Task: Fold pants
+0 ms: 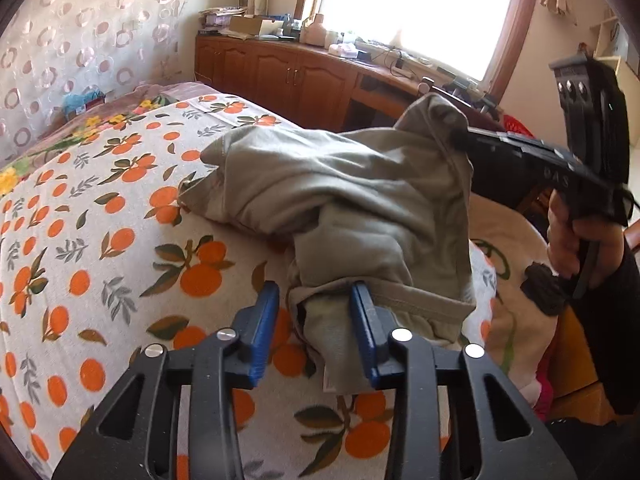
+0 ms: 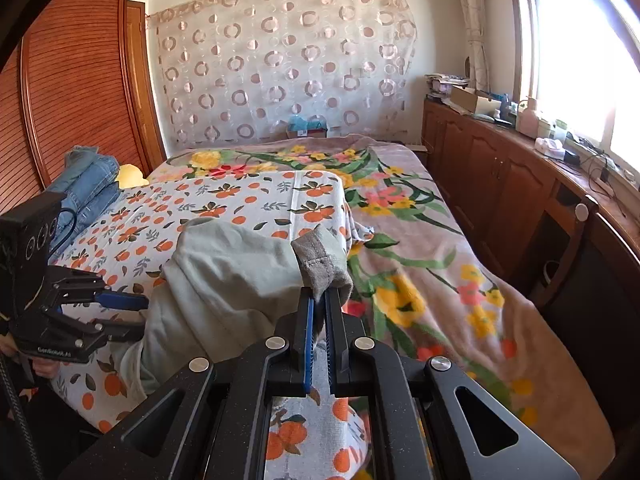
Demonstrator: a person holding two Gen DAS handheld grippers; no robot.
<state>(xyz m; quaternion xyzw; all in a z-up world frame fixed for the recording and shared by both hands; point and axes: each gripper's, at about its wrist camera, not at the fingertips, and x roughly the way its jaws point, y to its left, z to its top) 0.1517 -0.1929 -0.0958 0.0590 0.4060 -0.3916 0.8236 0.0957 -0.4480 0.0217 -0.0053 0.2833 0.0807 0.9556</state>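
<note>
Grey-green pants point(image 1: 352, 200) lie bunched on the orange-print sheet point(image 1: 100, 240) of the bed. My left gripper point(image 1: 316, 296) is open, its blue fingers point(image 1: 266, 312) straddling the near hem of the pants low on the sheet. My right gripper point(image 2: 320, 300) is shut on the pants' waistband edge point(image 2: 320, 260) and holds it lifted above the bed. In the left wrist view the right gripper point(image 1: 460, 138) pinches the raised corner at upper right. In the right wrist view the left gripper point(image 2: 128, 312) sits at the left beside the pants point(image 2: 224, 280).
A floral blanket point(image 2: 420, 272) covers the bed's right side. Folded jeans point(image 2: 88, 188) lie at the far left of the bed. A wooden cabinet point(image 2: 500, 184) with clutter runs under the window. A wooden wardrobe point(image 2: 80, 80) stands left.
</note>
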